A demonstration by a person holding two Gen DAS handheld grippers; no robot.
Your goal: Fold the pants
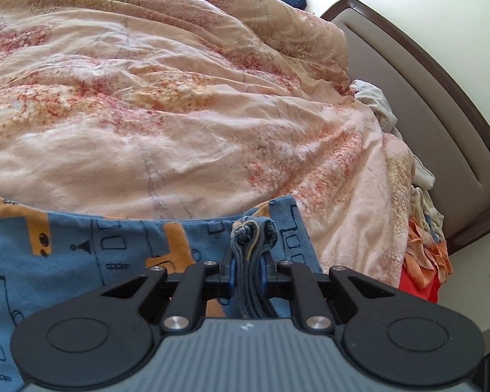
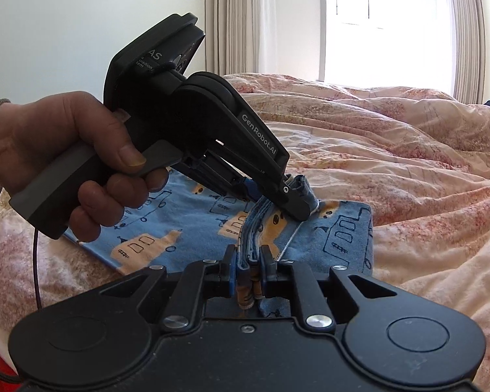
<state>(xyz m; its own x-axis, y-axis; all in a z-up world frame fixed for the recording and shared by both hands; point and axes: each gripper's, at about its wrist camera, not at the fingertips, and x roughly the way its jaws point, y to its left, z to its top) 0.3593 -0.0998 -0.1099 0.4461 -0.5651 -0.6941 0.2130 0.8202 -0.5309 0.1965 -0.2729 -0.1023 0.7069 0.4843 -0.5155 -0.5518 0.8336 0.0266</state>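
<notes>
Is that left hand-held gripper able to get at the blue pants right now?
Yes, it seems so: the left hand-held gripper is already pinched on a bunched edge of the blue pants, with nothing in its way.

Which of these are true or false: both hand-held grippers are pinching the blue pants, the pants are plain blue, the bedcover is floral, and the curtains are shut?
1. Both hand-held grippers pinch the pants: true. The left hand-held gripper and right hand-held gripper each clamp bunched blue pants.
2. The pants are plain blue: false. They carry orange shapes and dark line drawings.
3. The bedcover is floral: true, pinkish with red sprays.
4. The curtains are shut: false. They are drawn apart, and the window shows bright.
</notes>
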